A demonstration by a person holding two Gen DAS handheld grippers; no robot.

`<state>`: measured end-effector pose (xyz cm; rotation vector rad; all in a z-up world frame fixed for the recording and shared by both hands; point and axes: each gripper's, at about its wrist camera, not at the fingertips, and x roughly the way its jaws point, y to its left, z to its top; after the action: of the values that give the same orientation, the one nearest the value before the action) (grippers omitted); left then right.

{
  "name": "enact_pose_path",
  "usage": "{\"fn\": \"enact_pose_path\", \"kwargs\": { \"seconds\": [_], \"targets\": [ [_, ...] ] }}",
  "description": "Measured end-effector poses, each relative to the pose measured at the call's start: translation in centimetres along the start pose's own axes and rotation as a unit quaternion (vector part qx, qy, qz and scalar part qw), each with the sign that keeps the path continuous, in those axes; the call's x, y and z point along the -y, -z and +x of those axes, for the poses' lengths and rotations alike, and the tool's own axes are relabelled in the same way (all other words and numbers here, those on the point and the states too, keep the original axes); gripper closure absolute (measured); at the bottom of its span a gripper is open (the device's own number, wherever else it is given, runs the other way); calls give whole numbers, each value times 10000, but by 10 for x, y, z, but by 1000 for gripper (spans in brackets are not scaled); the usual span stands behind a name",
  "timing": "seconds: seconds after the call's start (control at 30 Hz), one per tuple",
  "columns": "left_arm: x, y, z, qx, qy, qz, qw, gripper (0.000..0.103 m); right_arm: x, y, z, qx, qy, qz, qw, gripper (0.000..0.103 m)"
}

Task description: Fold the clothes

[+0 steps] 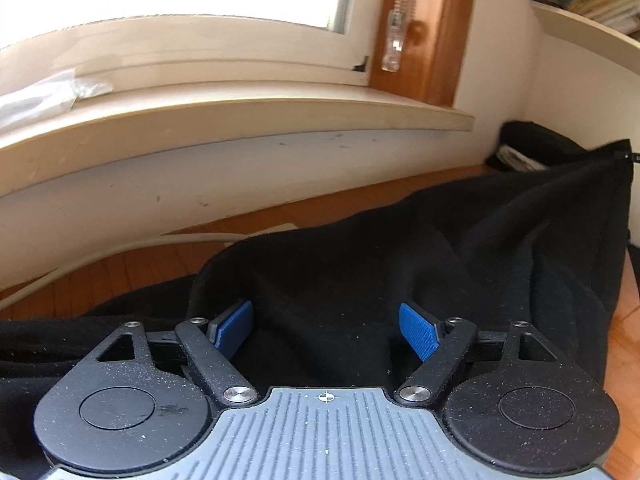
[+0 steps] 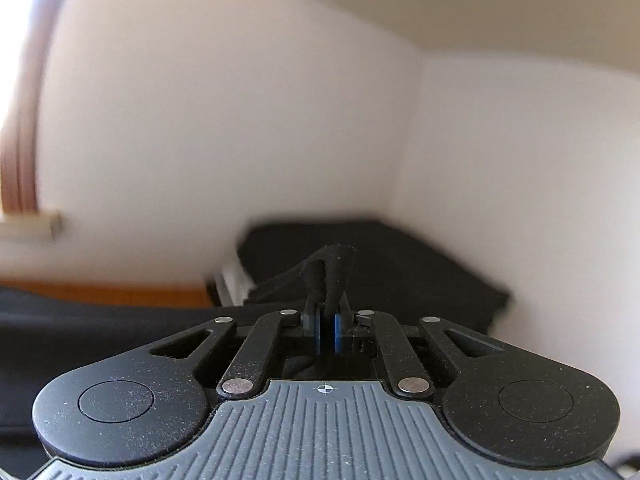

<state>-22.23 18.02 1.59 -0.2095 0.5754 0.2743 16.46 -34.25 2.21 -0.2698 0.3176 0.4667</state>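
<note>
Two grippers, one black garment, so here's how it looks to me.

Left wrist view first: the left gripper [image 1: 326, 330] sits low over the black garment [image 1: 400, 272], which is spread across the wooden counter [image 1: 140, 268] under the window sill [image 1: 240, 120]. Its jaws are wide apart, blue pads [image 1: 234, 326] on either side of a stretch of cloth but not pinching it, as far as I can tell. My guess is it's parked there to be ready to pin or grab that near edge while the other side gets lifted. Over on the right of this view the garment rises up into a peak [image 1: 616, 156], like it's being pulled up from that corner, which fits with the other hand holding it.

Right wrist view: the right gripper [image 2: 327, 334] has its jaws nearly together, clamped on a small tuft of the black cloth [image 2: 330, 272] that pokes up between the pads. The background is blurry, white wall [image 2: 240, 120] mostly. Holding just a corner like that makes sense for a fold: you carry one edge over and let the rest trail. More dark fabric [image 2: 380, 264] lies behind it in the corner of the counter, can't tell if it's the same piece or another one. The fold itself doesn't look finished yet.
</note>
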Motion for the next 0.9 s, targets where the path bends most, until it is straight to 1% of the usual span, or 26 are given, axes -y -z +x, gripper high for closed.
{"fn": "enact_pose_path", "kwargs": {
  "seconds": [0.03, 0.07, 0.1, 0.17, 0.23, 0.27, 0.3, 0.37, 0.43, 0.5, 0.57, 0.63, 0.73, 0.77, 0.8, 0.9],
  "targets": [
    [2, 0, -1, -1, -4, 44, 10000, 20, 4, 7, 0, -141, 89, 27, 9999, 84],
    [3, 0, -1, -10, -22, 77, 10000, 20, 7, 14, -2, -214, 193, 66, 9996, 73],
    [4, 0, -2, -18, -47, 92, 9999, 20, 7, 18, -6, -159, 307, 113, 9993, 62],
    [6, -1, -4, -30, -95, 121, 9999, 20, 3, 24, -16, 61, 458, 175, 9988, 53],
    [7, 0, -10, -2, -130, 135, 9998, 20, -13, 24, -23, 239, 370, 73, 9990, 52],
    [7, 1, -13, 17, -149, 138, 9998, 20, -24, 24, -22, 307, 265, 5, 9992, 48],
    [7, 1, -17, 35, -168, 138, 9998, 20, -38, 24, -18, 329, 49, -49, 9994, 44],
    [5, 2, -26, 67, -243, 121, 9996, 20, -68, 26, -12, 277, -582, -147, 9978, 41],
    [0, 5, -37, 82, -329, 79, 9994, 20, -104, 33, -6, 168, -1162, -197, 9929, 40],
    [-5, 8, -48, 111, -420, 29, 9991, 20, -138, 43, -2, 72, -1745, -154, 9845, 40],
    [-7, 12, -63, 140, -566, 4, 9983, 20, -172, 52, -3, -67, -2304, -89, 9730, 40],
    [-9, 16, -82, 183, -732, -18, 9971, 20, -201, 61, -4, -222, -2732, -68, 9617, 40],
    [-18, 27, -113, 279, -1020, -126, 9943, 20, -229, 68, 0, -392, -3133, -121, 9488, 40],
    [-23, 31, -124, 302, -1146, -187, 9928, 20, -234, 68, 0, -427, -3206, -109, 9462, 38],
    [-27, 35, -135, 332, -1273, -238, 9910, 20, -237, 69, -2, -486, -3259, -86, 9441, 33],
    [-46, 50, -168, 424, -1599, -553, 9847, 20, -240, 70, -1, -587, -3345, -85, 9405, 28]
  ]
}}
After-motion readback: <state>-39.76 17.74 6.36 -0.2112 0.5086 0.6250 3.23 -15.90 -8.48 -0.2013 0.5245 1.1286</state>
